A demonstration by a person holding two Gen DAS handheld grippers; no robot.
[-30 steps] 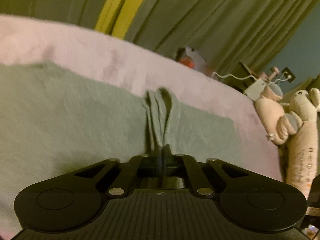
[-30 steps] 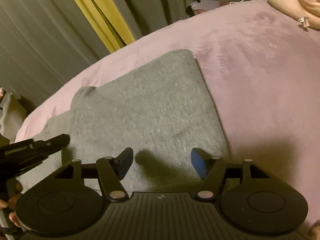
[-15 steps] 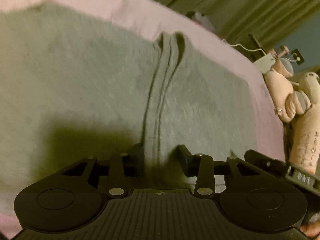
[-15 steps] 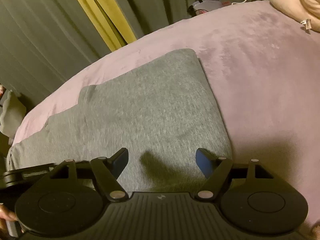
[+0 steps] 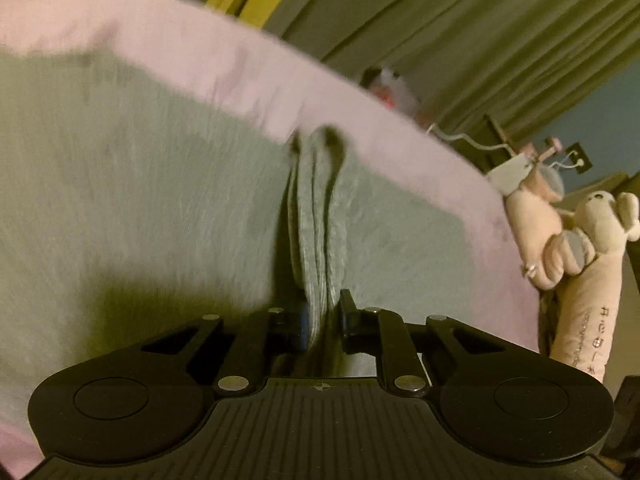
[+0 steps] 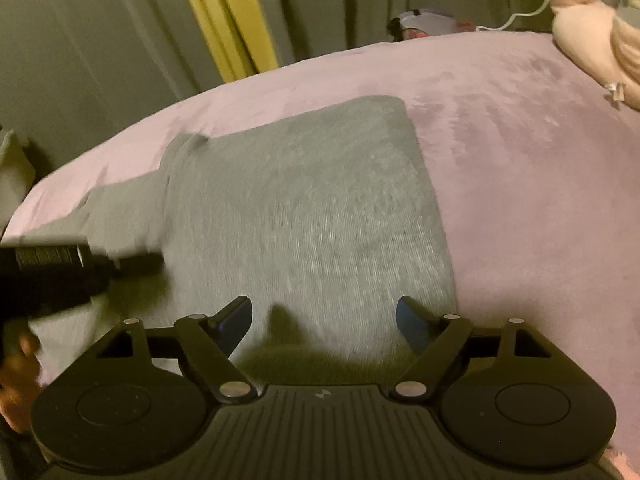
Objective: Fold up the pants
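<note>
Grey pants (image 5: 140, 200) lie spread on a pink bed cover (image 5: 180, 52). My left gripper (image 5: 322, 316) is shut on a pinched ridge of the pants' fabric (image 5: 318, 216) that runs away from the fingers. In the right wrist view the pants (image 6: 304, 216) lie folded flat, with a square far corner. My right gripper (image 6: 324, 320) is open and empty, low over the near edge of the pants. The left gripper (image 6: 80, 268) shows at the left edge of that view, at the fabric.
Pink plush toys (image 5: 580, 240) lie at the bed's right side, also in the right wrist view (image 6: 596, 36). Olive curtains with a yellow strip (image 6: 228, 20) hang behind the bed. A white cable and small objects (image 6: 432, 24) sit at the far edge.
My left gripper, open half a second ago, has closed on the fabric ridge and the view has tilted up. The right gripper stays open and has shifted slightly.
</note>
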